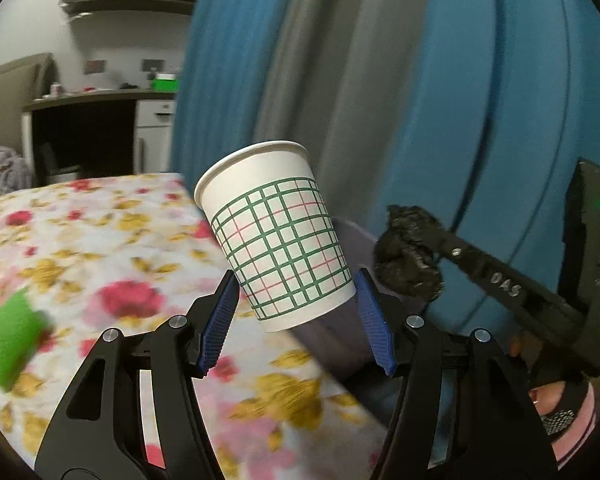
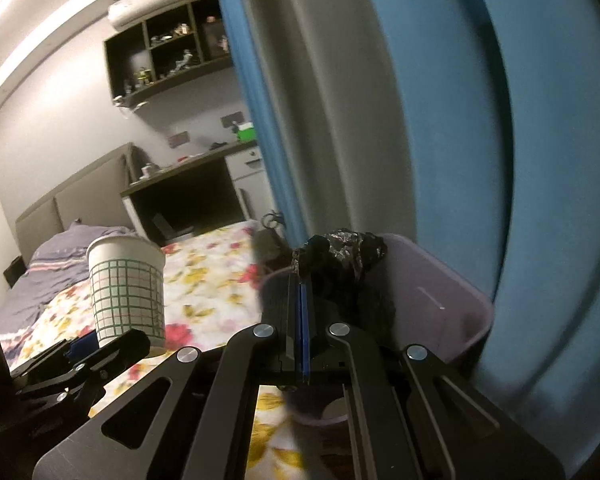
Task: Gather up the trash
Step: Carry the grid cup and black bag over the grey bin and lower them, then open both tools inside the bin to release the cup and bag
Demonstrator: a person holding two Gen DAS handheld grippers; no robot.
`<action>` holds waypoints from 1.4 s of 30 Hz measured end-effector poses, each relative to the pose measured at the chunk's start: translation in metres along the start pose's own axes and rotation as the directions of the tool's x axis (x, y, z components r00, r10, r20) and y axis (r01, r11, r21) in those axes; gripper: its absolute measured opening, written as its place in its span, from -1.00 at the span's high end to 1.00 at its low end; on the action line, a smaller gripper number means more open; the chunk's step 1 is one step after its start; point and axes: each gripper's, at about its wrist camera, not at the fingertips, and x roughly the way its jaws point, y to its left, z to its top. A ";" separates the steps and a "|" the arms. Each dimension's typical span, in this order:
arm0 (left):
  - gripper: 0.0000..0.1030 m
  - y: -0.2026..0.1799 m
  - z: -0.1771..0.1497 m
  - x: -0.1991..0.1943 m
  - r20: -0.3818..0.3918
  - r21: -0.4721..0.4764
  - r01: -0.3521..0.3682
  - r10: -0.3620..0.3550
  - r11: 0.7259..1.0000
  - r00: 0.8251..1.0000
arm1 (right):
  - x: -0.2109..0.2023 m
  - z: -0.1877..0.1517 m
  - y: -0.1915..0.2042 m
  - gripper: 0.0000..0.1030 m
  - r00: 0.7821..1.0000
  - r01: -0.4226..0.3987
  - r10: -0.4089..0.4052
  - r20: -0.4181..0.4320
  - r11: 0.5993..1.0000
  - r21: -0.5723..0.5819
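Left wrist view: left hand-held gripper [image 1: 296,320] clamped a checked paper cup [image 1: 278,236], tilted, above the floral bed [image 1: 100,240] near its right edge. Right hand-held gripper [image 1: 432,248] pinched a black crumpled wad [image 1: 406,256] beside the cup.

Right wrist view: right hand-held gripper [image 2: 302,292] had pads together on the wad [image 2: 340,256], over a purple bin [image 2: 440,300] off the bed's [image 2: 204,280] edge. Cup [image 2: 126,284] sat left.

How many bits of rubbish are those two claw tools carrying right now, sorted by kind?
Paper cup, white with a green grid, between the left gripper's pads: 1
Crumpled black wad, pinched in the right gripper: 1
Total: 2
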 end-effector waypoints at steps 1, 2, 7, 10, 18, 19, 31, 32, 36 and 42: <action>-0.13 -0.004 0.000 0.009 -0.010 0.001 0.019 -0.019 1.000 1.000 | 0.002 -0.002 -0.003 0.97 1.000 0.001 -0.001 -0.005 1.000 0.005; -0.13 -0.009 0.001 0.020 -0.021 0.002 0.035 -0.035 0.999 0.999 | 0.005 -0.003 -0.007 0.97 1.000 0.003 -0.003 -0.010 1.000 0.009; -0.13 -0.018 0.000 0.060 -0.070 0.004 0.099 -0.099 0.995 0.993 | 0.018 -0.014 -0.018 0.97 0.999 0.003 -0.002 -0.052 1.000 0.010; -0.13 -0.020 -0.004 0.082 -0.106 0.004 0.120 -0.119 0.993 0.987 | 0.024 -0.019 -0.027 0.97 0.997 0.007 -0.007 -0.076 1.000 0.002; -0.13 -0.024 -0.013 0.111 -0.167 0.032 0.145 -0.138 0.989 0.976 | 0.043 -0.022 -0.040 0.97 0.991 0.014 -0.013 -0.136 1.000 0.007; -0.13 -0.023 -0.013 0.115 -0.173 0.029 0.151 -0.144 0.988 0.974 | 0.044 -0.022 -0.042 0.97 0.990 0.015 -0.014 -0.139 1.000 0.008; -0.15 -0.031 -0.023 0.143 -0.237 0.024 0.198 -0.186 0.980 0.953 | 0.056 -0.024 -0.060 0.97 0.983 0.028 -0.024 -0.180 0.999 0.018; -0.16 -0.032 -0.024 0.144 -0.241 0.026 0.199 -0.187 0.980 0.952 | 0.056 -0.024 -0.062 0.97 0.983 0.031 -0.027 -0.183 0.999 0.018; -0.16 -0.036 -0.026 0.148 -0.248 0.033 0.215 -0.200 0.976 0.948 | 0.057 -0.023 -0.069 0.89 0.982 0.033 -0.025 -0.189 0.999 0.041; -0.58 -0.040 -0.029 0.145 -0.251 0.053 0.204 -0.185 0.977 0.950 | 0.043 -0.018 -0.077 0.59 0.990 0.056 -0.046 -0.131 0.995 0.079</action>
